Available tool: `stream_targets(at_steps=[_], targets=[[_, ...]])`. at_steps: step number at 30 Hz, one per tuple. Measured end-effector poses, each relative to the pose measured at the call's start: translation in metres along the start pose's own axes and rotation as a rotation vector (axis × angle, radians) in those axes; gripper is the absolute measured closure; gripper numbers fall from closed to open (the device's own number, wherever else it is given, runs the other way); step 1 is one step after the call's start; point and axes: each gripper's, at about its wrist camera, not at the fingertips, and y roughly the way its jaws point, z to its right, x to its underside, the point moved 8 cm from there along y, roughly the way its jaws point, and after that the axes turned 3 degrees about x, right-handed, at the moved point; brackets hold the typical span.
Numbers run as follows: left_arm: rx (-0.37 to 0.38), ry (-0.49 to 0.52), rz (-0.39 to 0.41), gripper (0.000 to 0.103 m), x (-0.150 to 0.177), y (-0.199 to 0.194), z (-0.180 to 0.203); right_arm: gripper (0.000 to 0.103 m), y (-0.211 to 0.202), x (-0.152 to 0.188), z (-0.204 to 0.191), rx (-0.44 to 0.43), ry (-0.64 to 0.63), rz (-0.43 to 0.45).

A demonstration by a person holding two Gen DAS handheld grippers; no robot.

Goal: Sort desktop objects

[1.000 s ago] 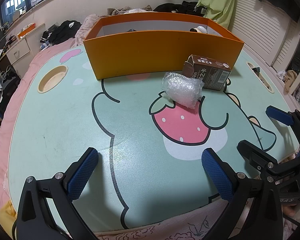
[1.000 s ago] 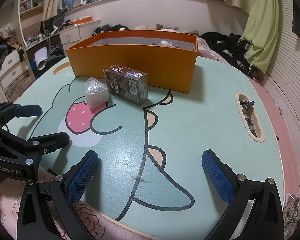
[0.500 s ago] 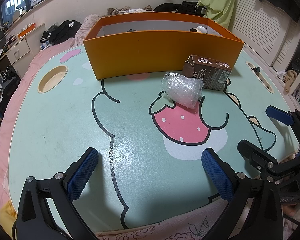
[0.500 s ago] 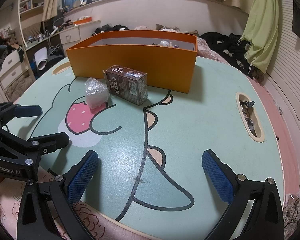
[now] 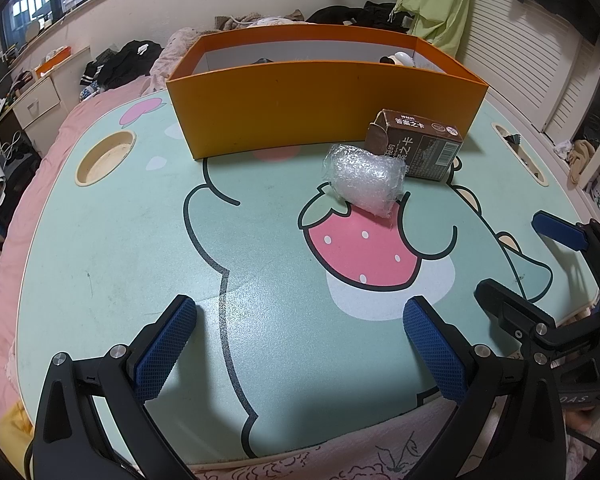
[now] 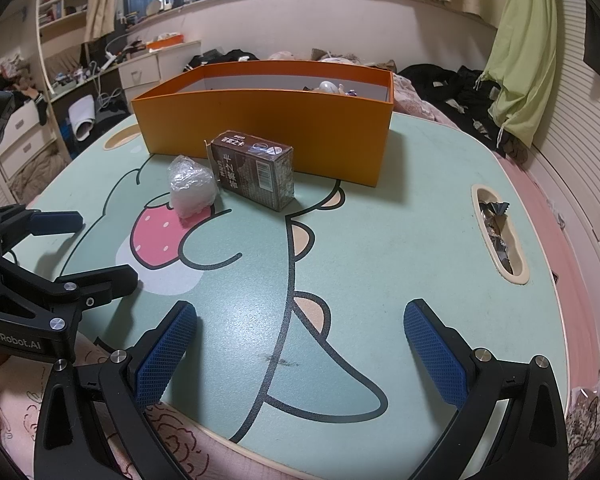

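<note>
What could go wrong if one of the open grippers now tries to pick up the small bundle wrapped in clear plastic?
1. The clear bubble-wrap bundle lies right beside the dark brown card box; a wide finger may knock that box.
2. The wrap looks soft and slippery, so it might deform or slip out when squeezed.
3. The tall orange cardboard storage box stands close behind; a low carry could hit its front wall.
</note>
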Motion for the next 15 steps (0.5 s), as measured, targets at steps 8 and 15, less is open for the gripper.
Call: stream_targets(at_steps=[8, 15], targets=[[-0.001, 0.001, -0.004, 0.000, -0.002, 0.000, 0.000, 0.000, 0.000, 0.000, 0.000, -0.001, 0.000, -0.001], [0.044, 0.021, 0.024, 0.008, -0.029, -0.003, 0.008, 0.000, -0.001, -0.001, 0.001, -0.003, 0.003, 0.000]])
